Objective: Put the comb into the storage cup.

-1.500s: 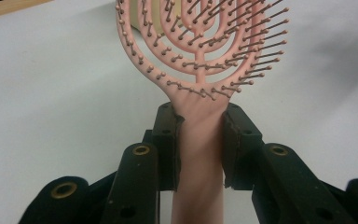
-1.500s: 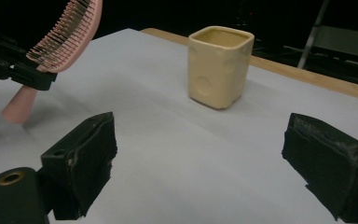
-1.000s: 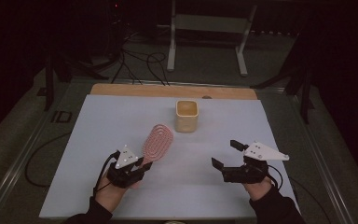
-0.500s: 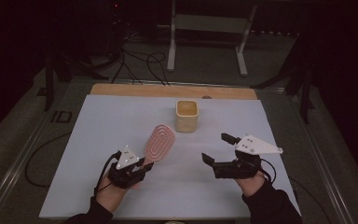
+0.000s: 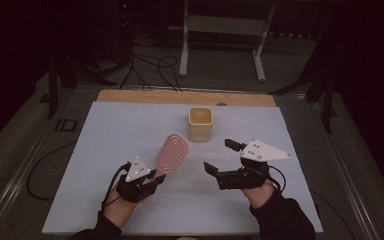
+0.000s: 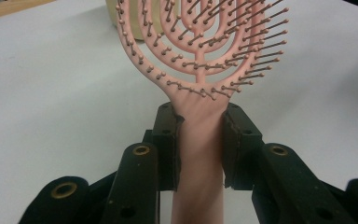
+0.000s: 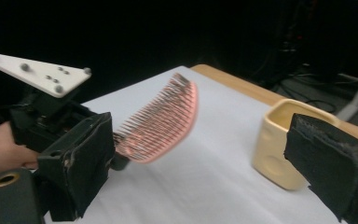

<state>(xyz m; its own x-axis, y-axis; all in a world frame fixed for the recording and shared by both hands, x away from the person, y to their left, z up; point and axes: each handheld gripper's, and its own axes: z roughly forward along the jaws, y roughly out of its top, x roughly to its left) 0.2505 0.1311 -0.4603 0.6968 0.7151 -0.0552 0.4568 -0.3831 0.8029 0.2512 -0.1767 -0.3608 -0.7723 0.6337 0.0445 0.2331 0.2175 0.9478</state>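
The room is dark. Only the table (image 5: pixel 105 150) gets light. It has a big white top, and a strip of light brown wood (image 5: pixel 145 96) runs along its far edge. Metal rails (image 5: pixel 15 180) go along the table's sides. The floor (image 5: pixel 220 70) behind it is grey. A metal stand (image 5: pixel 222 25) with two legs is on that floor. Black cables (image 5: pixel 147 65) lie in loops near it. Farther back everything is black.
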